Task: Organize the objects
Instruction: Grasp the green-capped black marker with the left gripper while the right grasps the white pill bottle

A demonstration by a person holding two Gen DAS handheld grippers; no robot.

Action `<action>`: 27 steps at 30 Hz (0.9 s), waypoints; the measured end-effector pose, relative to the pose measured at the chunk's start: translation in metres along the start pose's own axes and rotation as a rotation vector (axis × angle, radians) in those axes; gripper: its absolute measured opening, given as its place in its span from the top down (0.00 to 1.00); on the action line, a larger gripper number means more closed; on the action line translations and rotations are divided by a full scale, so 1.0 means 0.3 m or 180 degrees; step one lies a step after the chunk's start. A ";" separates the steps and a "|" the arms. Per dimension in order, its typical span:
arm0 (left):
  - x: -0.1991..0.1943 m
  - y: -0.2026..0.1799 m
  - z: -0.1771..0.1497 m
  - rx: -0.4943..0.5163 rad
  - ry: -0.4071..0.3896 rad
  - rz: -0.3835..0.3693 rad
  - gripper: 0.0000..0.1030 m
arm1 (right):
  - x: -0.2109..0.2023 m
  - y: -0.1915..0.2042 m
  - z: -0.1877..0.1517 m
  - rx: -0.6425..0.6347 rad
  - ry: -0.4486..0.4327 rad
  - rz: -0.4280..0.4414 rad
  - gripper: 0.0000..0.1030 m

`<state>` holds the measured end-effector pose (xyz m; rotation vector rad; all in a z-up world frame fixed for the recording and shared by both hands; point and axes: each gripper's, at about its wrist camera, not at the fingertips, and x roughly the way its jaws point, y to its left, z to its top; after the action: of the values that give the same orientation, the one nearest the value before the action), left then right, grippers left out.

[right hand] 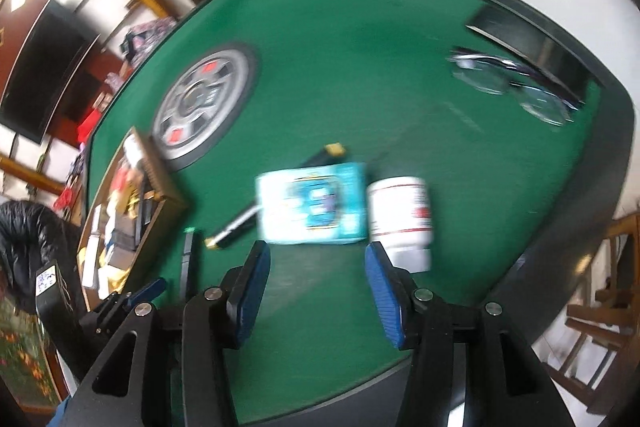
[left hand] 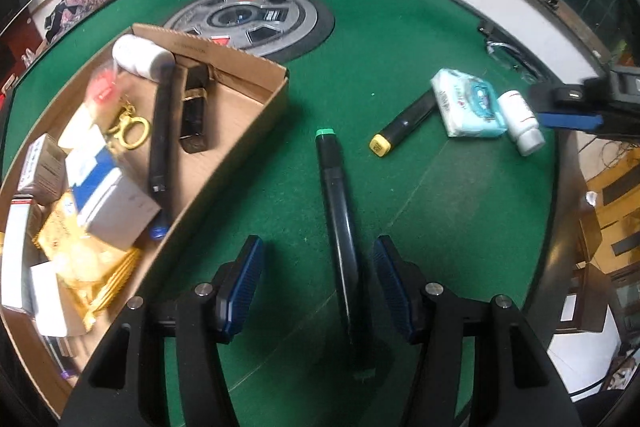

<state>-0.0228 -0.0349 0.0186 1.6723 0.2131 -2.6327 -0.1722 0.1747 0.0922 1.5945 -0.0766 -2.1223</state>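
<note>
My left gripper is open over the green table. A black marker with a green cap lies between its fingers, closer to the right one, untouched. A cardboard box full of small items sits to its left. A yellow-capped marker, a light blue tissue pack and a white pill bottle lie further right. My right gripper is open just short of the tissue pack and the pill bottle; it also shows in the left wrist view.
A round grey dial is set in the table's middle. Glasses lie near a dark slot at the far right edge. The box holds a white bottle, a black pen, small cartons and a gold clip. Chairs stand beyond the table.
</note>
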 end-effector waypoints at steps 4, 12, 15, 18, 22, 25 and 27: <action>0.035 -0.031 0.034 0.0079 -0.0058 0.0138 0.46 | -0.017 -0.101 0.026 0.0107 -0.0032 -0.0125 0.47; 0.044 -0.084 0.055 0.0305 -0.0235 0.0276 0.85 | 0.071 -0.134 0.063 -0.0075 0.0144 -0.0365 0.41; 0.040 -0.092 0.041 0.0295 -0.0239 0.0286 0.86 | 0.111 -0.130 0.072 -0.0101 0.0220 -0.0346 0.45; 0.030 -0.090 0.023 0.0280 -0.0245 0.0297 0.86 | 0.141 -0.121 0.080 -0.0145 0.0271 -0.0323 0.57; 0.027 -0.097 0.007 0.0265 -0.0259 0.0307 0.86 | 0.166 -0.120 0.078 -0.0185 0.0308 -0.0365 0.62; 0.024 -0.090 0.002 0.0224 -0.0247 0.0276 0.86 | 0.161 -0.122 0.069 -0.0148 0.0333 -0.0326 0.62; 0.020 -0.083 -0.003 0.0181 -0.0243 0.0256 0.86 | 0.148 -0.133 0.057 -0.0074 0.0327 -0.0278 0.62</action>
<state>-0.0265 -0.0097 0.0155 1.5570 0.0690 -2.6610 -0.2105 0.1878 0.0451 1.7187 0.0520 -2.0939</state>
